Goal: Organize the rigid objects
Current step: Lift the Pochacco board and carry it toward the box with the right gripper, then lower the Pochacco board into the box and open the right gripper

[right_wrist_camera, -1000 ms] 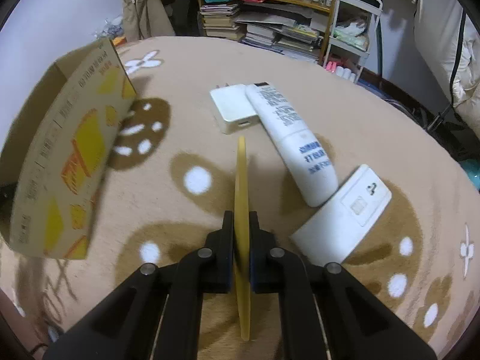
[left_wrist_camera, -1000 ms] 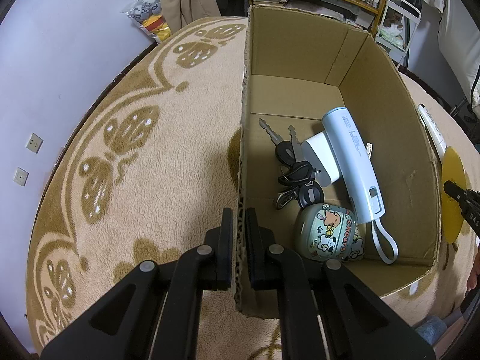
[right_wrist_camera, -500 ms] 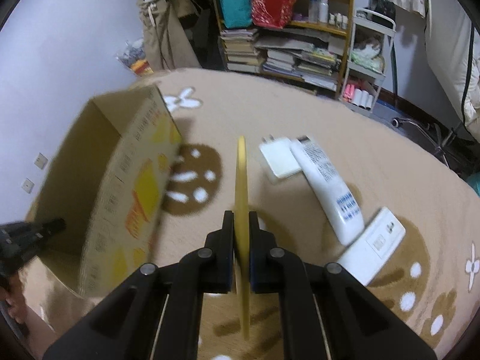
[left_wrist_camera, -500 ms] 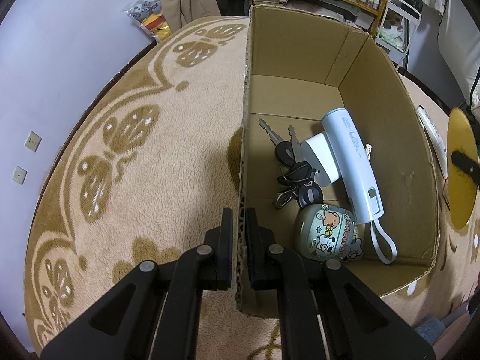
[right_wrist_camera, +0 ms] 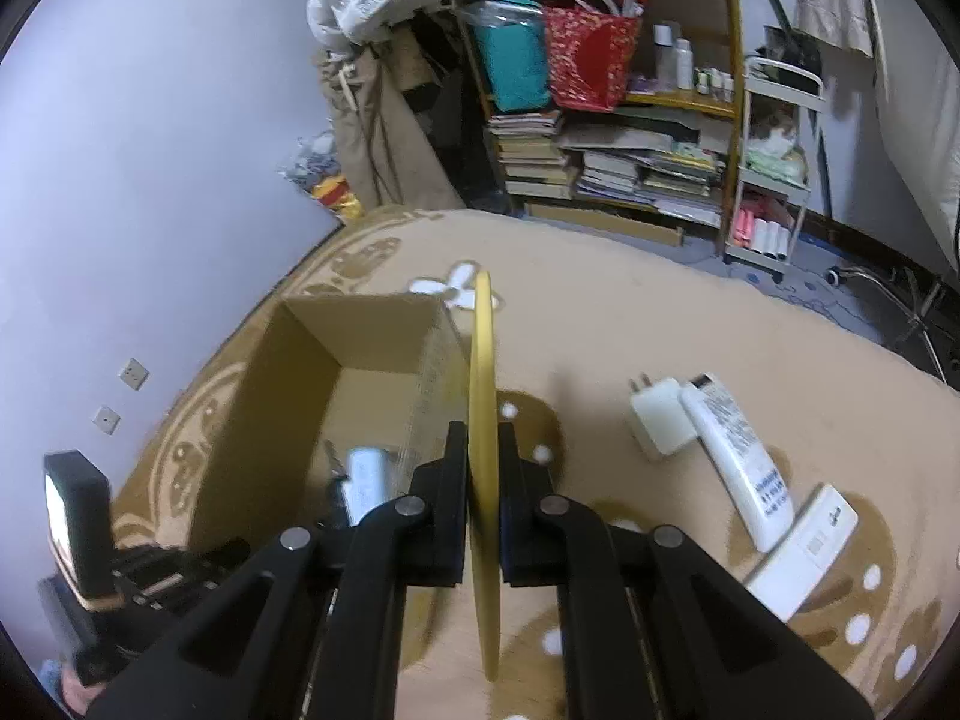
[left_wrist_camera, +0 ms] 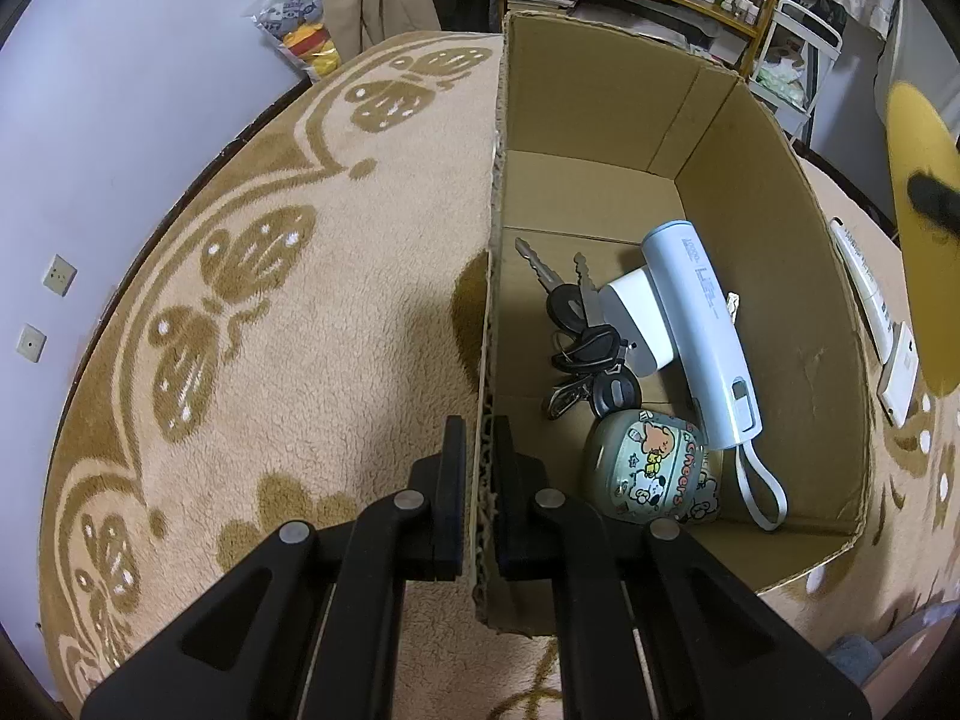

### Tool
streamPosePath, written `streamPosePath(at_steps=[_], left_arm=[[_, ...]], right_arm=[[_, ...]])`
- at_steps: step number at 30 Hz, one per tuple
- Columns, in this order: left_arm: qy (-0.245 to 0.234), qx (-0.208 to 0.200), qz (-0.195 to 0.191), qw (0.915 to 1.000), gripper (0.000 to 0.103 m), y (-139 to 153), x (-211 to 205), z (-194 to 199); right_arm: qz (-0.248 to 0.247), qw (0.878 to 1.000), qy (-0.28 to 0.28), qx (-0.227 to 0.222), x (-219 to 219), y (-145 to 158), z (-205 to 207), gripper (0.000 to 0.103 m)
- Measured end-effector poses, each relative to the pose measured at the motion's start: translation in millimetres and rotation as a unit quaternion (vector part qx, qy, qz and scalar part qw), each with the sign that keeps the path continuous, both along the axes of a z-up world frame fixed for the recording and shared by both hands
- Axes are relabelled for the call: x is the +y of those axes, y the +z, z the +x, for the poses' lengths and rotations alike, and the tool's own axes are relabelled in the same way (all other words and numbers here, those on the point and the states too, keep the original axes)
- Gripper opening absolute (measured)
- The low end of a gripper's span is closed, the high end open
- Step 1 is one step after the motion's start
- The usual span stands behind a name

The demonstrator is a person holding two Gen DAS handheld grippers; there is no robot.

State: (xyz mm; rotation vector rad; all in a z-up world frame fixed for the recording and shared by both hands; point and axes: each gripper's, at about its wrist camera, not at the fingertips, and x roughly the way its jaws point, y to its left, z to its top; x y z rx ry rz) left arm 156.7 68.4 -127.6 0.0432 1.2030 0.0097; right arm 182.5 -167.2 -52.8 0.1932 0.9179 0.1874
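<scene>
An open cardboard box (left_wrist_camera: 774, 252) stands on the beige rug. My left gripper (left_wrist_camera: 480, 456) is shut on the box's left wall. Inside lie a bunch of keys (left_wrist_camera: 576, 330), a pale blue cylindrical device (left_wrist_camera: 702, 330) and a small decorated tin (left_wrist_camera: 651, 471). My right gripper (right_wrist_camera: 482, 456) is shut on a thin yellow disc (right_wrist_camera: 483, 396), held edge-on in the air above the box's right wall (right_wrist_camera: 429, 384). The disc also shows at the right edge of the left wrist view (left_wrist_camera: 918, 210).
On the rug right of the box lie a white charger (right_wrist_camera: 660, 420), a white tube (right_wrist_camera: 735, 456) and a white flat remote-like block (right_wrist_camera: 804, 546). Shelves with books and bags (right_wrist_camera: 606, 138) stand behind, a lilac wall to the left.
My right gripper has lifted the yellow disc up off the rug and carried it left toward the box. The left gripper and the box have not moved.
</scene>
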Motion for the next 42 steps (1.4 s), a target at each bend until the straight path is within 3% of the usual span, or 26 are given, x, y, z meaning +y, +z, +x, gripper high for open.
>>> streamPosePath(at_steps=[10,20,34,42], left_arm=[[0.001,-0.004,-0.003,1.0000,0.007,1.7,0.4,0.2],[0.001,-0.006,-0.005,1.0000,0.007,2.8,0.8,1.0],[0.001,-0.005,-0.012,0.9999,0.007,4.2,2.6,1.6],[-0.001,-0.017,-0.011,0.9998,0.007,7.1,1.8,1.3]], right_arm=[[0.052,0.998,0.035,-0.006,38.9,5.7,1.5,0.009],[0.036,0.995,0.086,0.027,74.4,-21.0,-11.4,0.009],[0.017,0.994,0.088,0.061,83.8,-50.1,-12.8,0.010],[0.024,0.995,0.079,0.055,75.9,-44.7,-15.2,0.010]])
